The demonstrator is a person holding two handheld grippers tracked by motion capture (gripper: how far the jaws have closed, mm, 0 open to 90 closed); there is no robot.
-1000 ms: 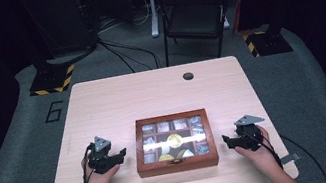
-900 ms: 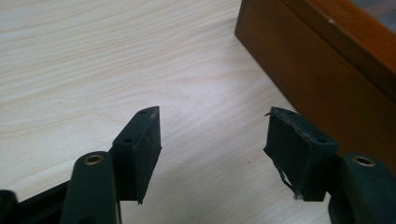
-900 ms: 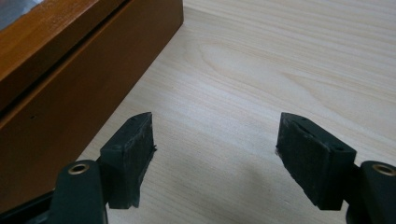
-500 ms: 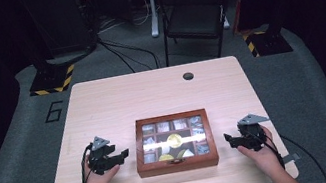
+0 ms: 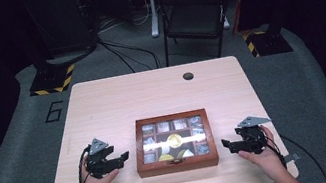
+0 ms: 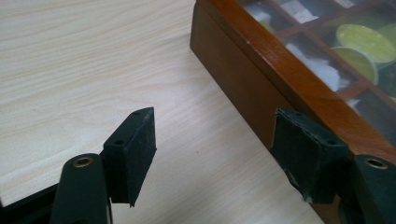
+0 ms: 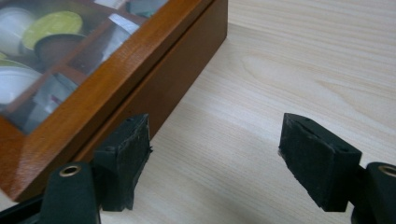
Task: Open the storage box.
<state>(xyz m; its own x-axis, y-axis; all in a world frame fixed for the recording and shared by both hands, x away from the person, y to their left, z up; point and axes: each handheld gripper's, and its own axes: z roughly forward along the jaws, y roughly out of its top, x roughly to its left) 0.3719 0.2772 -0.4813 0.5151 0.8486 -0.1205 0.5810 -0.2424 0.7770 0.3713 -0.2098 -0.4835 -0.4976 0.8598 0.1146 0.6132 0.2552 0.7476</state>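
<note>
Dark room, folding chair [image 5: 193,12] behind pale wood table [image 5: 151,93]. Wooden box [image 5: 174,142] (glass lid shut, compartments with round capsules) sits near front edge, midway between hands. Left gripper [image 6: 212,156] just beside box's left wall, jaws just opened wider, nothing between. Right gripper [image 7: 215,161] beside right wall, likewise parted, empty. Grommet [image 5: 188,76] far back.

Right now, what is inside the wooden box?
Through the glass lid of the wooden box, compartments hold yellow-green round capsules and white packets. Glare hides the middle row.
</note>
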